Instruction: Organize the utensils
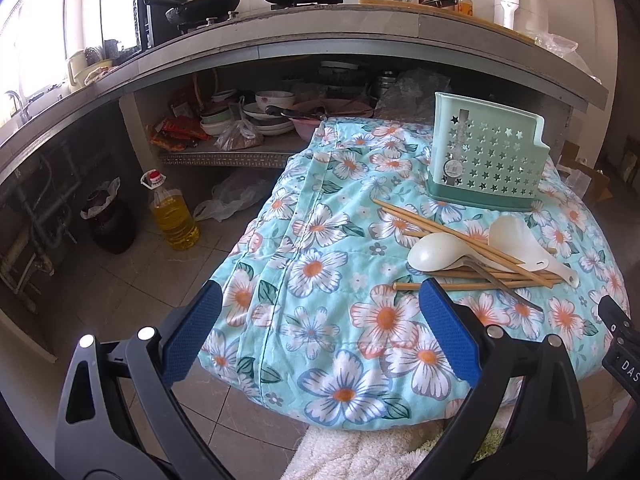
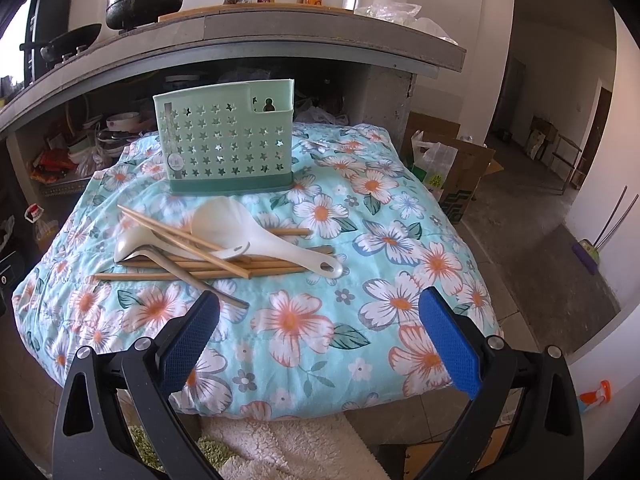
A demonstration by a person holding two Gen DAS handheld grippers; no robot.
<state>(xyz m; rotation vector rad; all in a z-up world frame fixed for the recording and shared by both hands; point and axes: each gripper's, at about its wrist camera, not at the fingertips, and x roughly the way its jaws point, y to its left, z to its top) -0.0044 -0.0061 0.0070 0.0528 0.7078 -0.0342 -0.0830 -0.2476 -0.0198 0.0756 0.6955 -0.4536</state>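
None of the utensils appears sorted yet: the mint holder (image 2: 226,136) shows nothing inside through its holes. Just in front of the holder lie crossed chopsticks (image 2: 188,236), two white spoons (image 2: 264,236) and a metal utensil (image 2: 192,276). Left gripper (image 1: 320,332) and right gripper (image 2: 320,332) hang spread and empty, nearer than the pile.

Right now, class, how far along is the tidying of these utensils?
Done: apparently nothing; no utensil shows in the green holder. In hand: nothing; the left tool and right tool are open and empty. Left: chopsticks, two white spoons and a metal utensil, piled on the floral cloth.
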